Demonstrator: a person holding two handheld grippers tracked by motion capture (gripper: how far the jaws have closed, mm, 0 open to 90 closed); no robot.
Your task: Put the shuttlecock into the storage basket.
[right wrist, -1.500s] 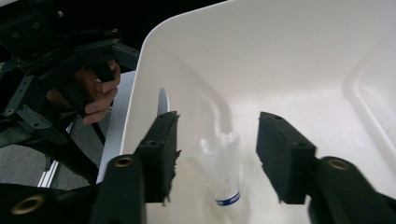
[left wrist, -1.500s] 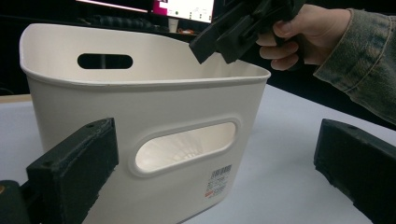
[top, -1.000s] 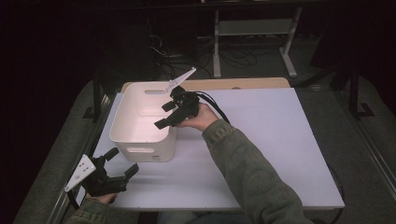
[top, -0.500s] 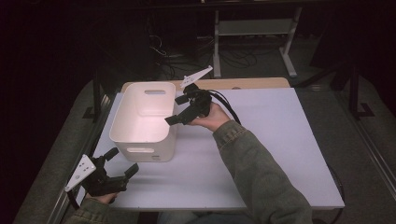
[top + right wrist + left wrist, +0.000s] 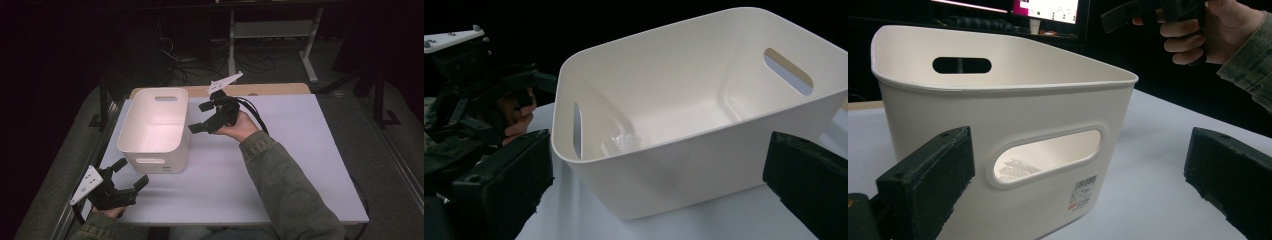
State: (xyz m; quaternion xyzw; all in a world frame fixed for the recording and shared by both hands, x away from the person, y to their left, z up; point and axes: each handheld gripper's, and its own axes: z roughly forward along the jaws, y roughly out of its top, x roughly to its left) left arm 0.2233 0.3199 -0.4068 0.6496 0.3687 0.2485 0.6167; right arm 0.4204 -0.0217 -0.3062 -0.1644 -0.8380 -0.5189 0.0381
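So my right gripper has just let its jaws swing wide with nothing between them, and since a second ago it's slid back from over the white bin to hang just beside the bin's right wall, above the table. I read that as a drop just made. Looking along the jaws in the right gripper view, there's a small pale ridged thing lying on the bin floor near the slot handle; you can glimpse it through the handle hole in the left gripper view too. Can't tell what it is, though.

Left gripper hasn't budged. It's parked at the near left corner of the table, jaws spread and empty, pointing at the bin's near wall.

Around it: wooden board along the far edge, cables and a metal stand on the floor beyond. Nothing blocks either hand, and the rest of the tabletop looks bare.
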